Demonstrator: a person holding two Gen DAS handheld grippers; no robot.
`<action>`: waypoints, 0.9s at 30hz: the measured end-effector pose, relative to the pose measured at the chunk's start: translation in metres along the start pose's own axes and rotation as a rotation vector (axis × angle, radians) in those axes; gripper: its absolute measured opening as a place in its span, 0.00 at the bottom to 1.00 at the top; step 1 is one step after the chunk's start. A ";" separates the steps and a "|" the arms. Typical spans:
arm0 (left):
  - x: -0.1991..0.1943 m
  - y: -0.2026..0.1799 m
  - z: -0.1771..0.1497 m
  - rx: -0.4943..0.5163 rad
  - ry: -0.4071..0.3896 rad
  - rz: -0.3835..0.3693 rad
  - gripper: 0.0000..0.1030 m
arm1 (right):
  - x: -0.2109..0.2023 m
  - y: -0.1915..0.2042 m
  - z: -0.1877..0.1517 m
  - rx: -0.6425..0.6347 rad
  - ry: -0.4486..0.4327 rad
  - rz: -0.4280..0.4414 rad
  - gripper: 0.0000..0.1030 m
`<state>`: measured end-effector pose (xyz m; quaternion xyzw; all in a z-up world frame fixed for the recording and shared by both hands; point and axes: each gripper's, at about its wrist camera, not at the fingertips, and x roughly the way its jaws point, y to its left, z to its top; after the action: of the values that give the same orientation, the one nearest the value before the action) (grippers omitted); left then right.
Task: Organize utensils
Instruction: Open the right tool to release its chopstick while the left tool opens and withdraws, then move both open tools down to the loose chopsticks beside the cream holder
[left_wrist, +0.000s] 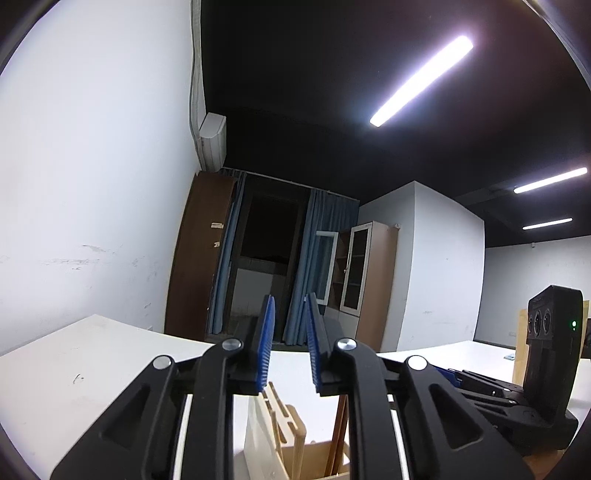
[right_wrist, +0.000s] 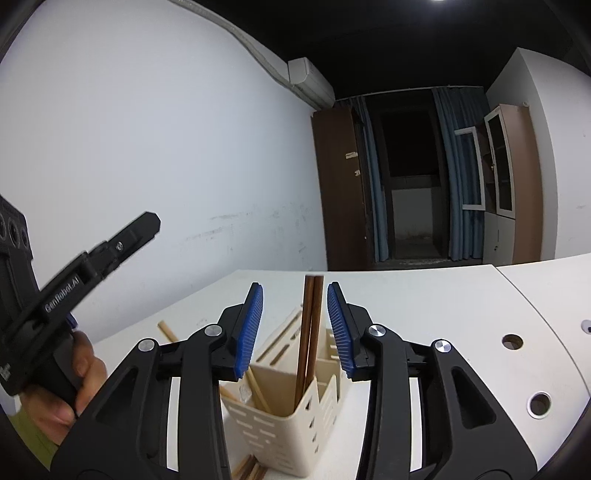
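In the right wrist view a cream slotted utensil holder (right_wrist: 295, 417) stands on the white table (right_wrist: 424, 314). Two dark brown chopsticks (right_wrist: 312, 332) stand upright in its front compartment. My right gripper (right_wrist: 294, 291) is open; the chopsticks rise between its blue pads (right_wrist: 251, 332) with a gap on each side. Lighter wooden chopsticks (right_wrist: 258, 391) lean in a left compartment. My left gripper (left_wrist: 290, 306) is open with nothing between its pads, above the holder (left_wrist: 273, 435) and the brown chopsticks (left_wrist: 338, 435). A hand (right_wrist: 85, 373) holds the left gripper (right_wrist: 122, 243) to the left of the holder.
A pale wooden stick (right_wrist: 168, 332) lies on the table left of the holder. More brown chopsticks (right_wrist: 251, 469) lie at the holder's near foot. Round cable holes (right_wrist: 511, 341) pierce the table at the right. The right gripper's body (left_wrist: 546, 369) stands at the right of the left wrist view.
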<state>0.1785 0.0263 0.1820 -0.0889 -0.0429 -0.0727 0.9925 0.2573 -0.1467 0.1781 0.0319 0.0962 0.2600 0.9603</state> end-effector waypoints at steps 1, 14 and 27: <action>-0.001 0.001 0.000 0.001 0.011 0.007 0.16 | -0.001 0.001 -0.001 0.000 0.008 0.000 0.34; -0.022 0.003 -0.007 0.048 0.184 0.070 0.35 | -0.013 0.018 -0.018 -0.033 0.114 -0.032 0.45; -0.032 0.007 -0.038 0.049 0.399 0.086 0.41 | -0.019 0.030 -0.053 -0.029 0.234 -0.025 0.54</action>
<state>0.1505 0.0310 0.1405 -0.0504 0.1566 -0.0456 0.9853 0.2159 -0.1303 0.1329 -0.0139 0.2042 0.2512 0.9460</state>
